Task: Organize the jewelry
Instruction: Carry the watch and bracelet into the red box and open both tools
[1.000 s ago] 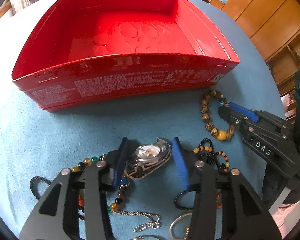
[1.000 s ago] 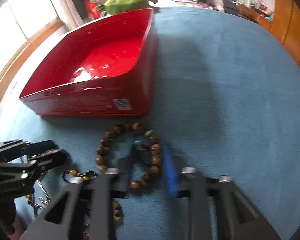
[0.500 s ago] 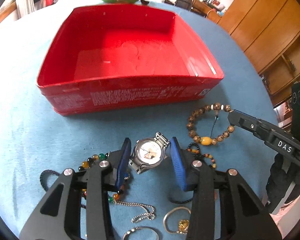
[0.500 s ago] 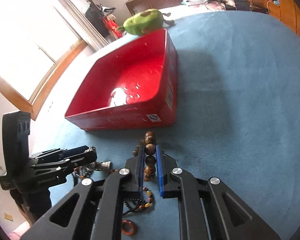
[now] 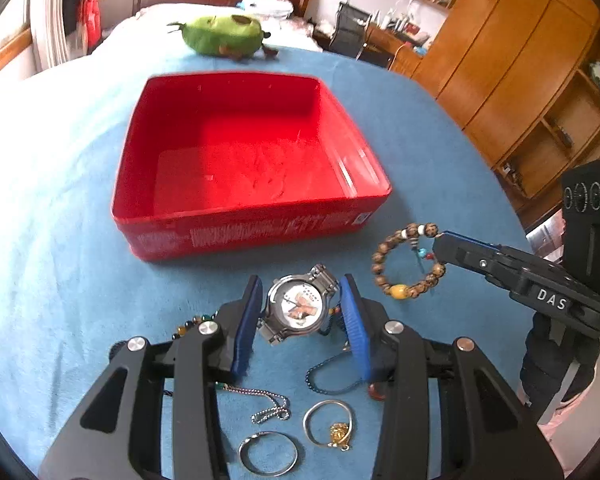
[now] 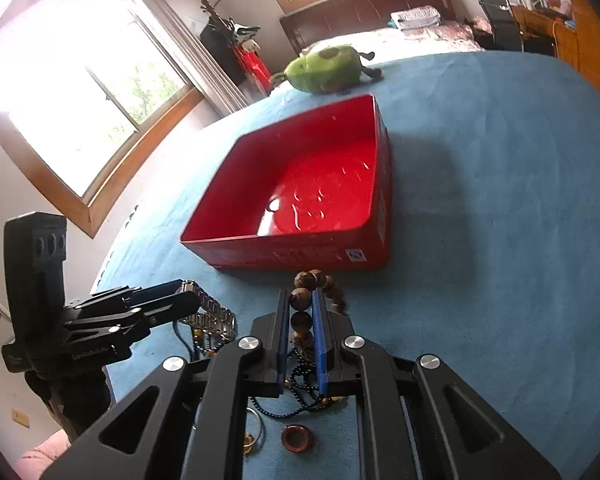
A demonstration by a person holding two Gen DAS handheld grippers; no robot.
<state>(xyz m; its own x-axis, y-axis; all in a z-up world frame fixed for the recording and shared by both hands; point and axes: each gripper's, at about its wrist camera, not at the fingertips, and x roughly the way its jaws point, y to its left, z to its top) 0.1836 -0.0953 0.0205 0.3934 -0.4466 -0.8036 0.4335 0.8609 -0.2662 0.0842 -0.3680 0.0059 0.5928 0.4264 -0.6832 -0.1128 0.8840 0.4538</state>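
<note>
An empty red tin box (image 5: 244,224) sits on the blue cloth; it also shows in the right wrist view (image 6: 300,246). My left gripper (image 5: 300,292) is shut on a silver wristwatch (image 5: 298,306) and holds it above the cloth, in front of the box. My right gripper (image 6: 301,300) is shut on a brown wooden bead bracelet (image 6: 302,300), lifted near the box's front right corner. The bracelet (image 5: 404,290) hangs from the right gripper (image 5: 440,242) in the left wrist view. The left gripper (image 6: 188,300) and the watch band (image 6: 214,316) show at the right wrist view's left.
Loose jewelry lies under the grippers: a ball chain (image 5: 268,404), a silver ring (image 5: 268,452), a bangle with a gold charm (image 5: 330,424), a dark bead string (image 5: 328,376), a red-brown ring (image 6: 297,438). A green plush toy (image 5: 224,34) lies behind the box. Wooden cabinets (image 5: 520,80) stand right.
Both grippers have risen from the cloth, the left with the watch, the right with the wooden bracelet it closed on. The box now looks farther and lower.
</note>
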